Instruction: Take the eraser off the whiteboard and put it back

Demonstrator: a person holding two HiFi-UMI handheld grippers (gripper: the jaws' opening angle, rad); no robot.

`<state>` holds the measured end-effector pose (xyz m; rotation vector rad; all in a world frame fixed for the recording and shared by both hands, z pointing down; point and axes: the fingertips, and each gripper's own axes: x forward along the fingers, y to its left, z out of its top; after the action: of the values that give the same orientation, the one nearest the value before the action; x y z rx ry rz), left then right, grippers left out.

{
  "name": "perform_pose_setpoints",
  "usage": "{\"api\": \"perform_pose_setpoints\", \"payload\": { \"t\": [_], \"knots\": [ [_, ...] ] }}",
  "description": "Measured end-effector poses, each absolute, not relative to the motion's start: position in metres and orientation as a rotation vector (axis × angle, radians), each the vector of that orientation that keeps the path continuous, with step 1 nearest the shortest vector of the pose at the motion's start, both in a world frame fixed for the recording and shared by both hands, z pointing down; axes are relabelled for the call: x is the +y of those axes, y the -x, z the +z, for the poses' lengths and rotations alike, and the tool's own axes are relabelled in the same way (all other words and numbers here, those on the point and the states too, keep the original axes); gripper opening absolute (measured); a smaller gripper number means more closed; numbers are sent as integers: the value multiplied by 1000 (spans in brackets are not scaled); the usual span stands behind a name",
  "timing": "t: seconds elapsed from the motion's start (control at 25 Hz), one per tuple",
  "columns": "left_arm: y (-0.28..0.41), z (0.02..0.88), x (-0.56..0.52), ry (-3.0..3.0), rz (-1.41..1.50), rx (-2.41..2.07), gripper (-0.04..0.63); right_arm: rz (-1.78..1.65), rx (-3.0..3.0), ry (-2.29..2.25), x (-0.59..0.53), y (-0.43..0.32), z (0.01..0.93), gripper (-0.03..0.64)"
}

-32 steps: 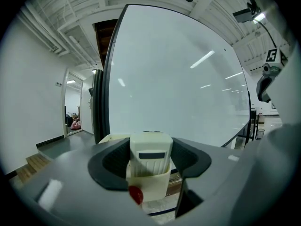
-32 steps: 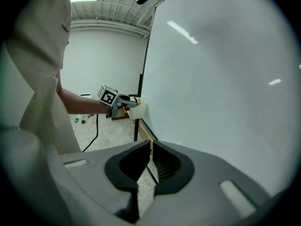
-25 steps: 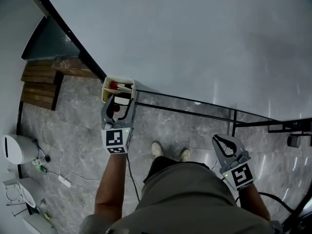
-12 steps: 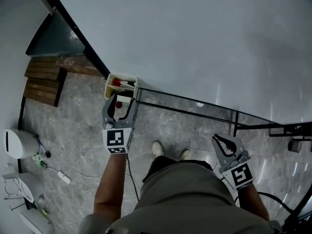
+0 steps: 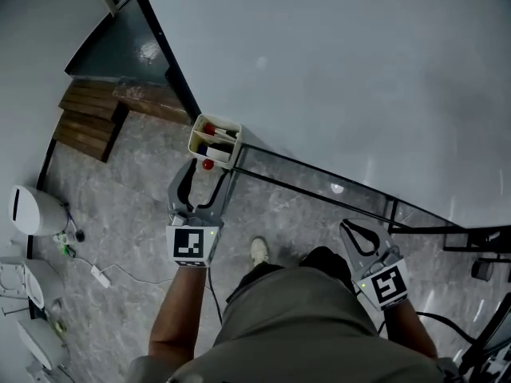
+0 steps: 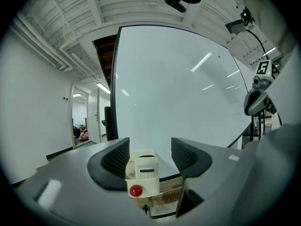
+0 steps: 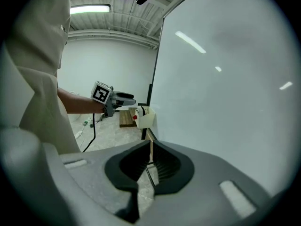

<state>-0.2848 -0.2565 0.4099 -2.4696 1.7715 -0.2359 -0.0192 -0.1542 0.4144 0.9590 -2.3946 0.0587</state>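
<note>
Head view: whiteboard fills the 12-to-3 o'clock half. Its black left edge runs down from 11 o'clock to the cream holder fixed at the board's lower left corner.

Left tongs held level just short of the holder, at its 6 o'clock, not touching. Jaws wide apart, just eased a shade wider, gripping nothing.

Left gripper view: eraser, a pale block with a dark band, stands in the holder, framed between the jaws but beyond them. Red knob on the holder's front wall.

Right tongs at 5 o'clock, jaws closed together, empty, near the black rail under the board.

Bare grey floor at 9 o'clock of the left tongs. Wooden slats at 10, cable at 8.
</note>
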Motion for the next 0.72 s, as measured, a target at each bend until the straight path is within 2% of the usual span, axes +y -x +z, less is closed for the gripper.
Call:
{"api": "perform_pose_setpoints", "payload": {
  "t": [0.32, 0.64, 0.72],
  "knots": [
    [260, 365, -173, 2403, -235, 1927, 282, -72, -2568, -625, -155, 44, 412, 9],
    [196, 350, -63, 2276, -274, 2121, 229, -287, -2679, -252, -116, 26, 401, 9],
    [172, 356, -30, 2242, -270, 2187, 194, -285, -2699, -163, -99, 10, 407, 9]
  ]
}}
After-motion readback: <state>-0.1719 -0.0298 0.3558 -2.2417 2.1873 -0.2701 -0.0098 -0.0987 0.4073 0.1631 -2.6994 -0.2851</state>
